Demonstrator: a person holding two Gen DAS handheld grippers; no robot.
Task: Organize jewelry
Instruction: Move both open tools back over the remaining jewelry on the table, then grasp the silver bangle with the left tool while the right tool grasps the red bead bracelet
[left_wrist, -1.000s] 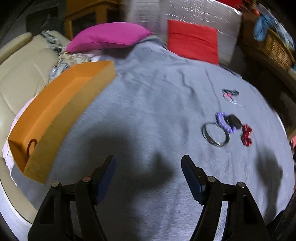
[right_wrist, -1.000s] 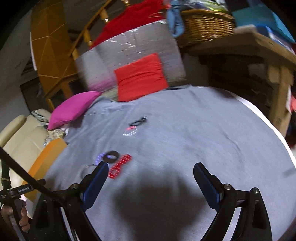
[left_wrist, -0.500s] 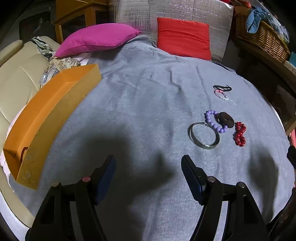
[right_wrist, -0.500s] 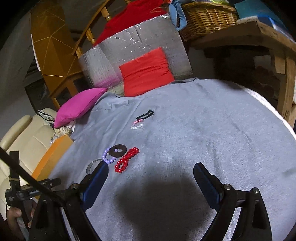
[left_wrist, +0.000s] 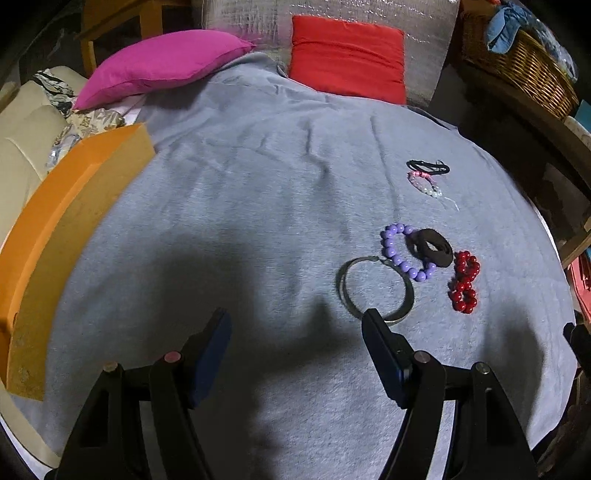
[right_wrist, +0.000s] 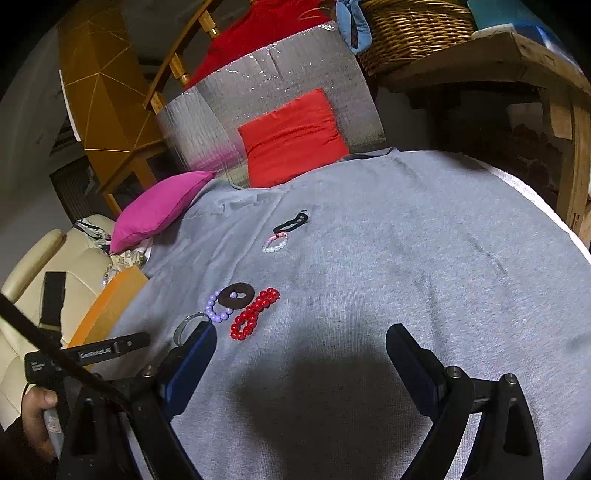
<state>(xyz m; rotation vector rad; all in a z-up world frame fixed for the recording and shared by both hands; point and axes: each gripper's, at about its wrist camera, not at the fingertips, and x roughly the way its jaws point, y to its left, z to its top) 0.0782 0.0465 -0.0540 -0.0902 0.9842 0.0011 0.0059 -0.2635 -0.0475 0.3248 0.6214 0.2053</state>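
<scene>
Jewelry lies on a grey cloth (left_wrist: 258, 206): a silver bangle (left_wrist: 375, 288), a purple bead bracelet (left_wrist: 400, 253), a dark brown ring band (left_wrist: 430, 247), a red bead bracelet (left_wrist: 464, 282), a clear and pink bead bracelet (left_wrist: 424, 184) and a black hair tie (left_wrist: 428, 166). An orange box (left_wrist: 66, 221) stands at the left. My left gripper (left_wrist: 295, 328) is open and empty, just short of the bangle. My right gripper (right_wrist: 299, 343) is open and empty, to the right of the red bracelet (right_wrist: 255, 313) and brown band (right_wrist: 236, 295).
A pink pillow (left_wrist: 162, 62) and a red pillow (left_wrist: 347, 57) lie at the cloth's far edge. A wicker basket (left_wrist: 517, 62) sits on a wooden shelf at the right. A cream sofa (right_wrist: 44, 266) is at the left.
Both grippers have moved forward toward the jewelry cluster, which now sits closer and lower in both views. Both stay open.
</scene>
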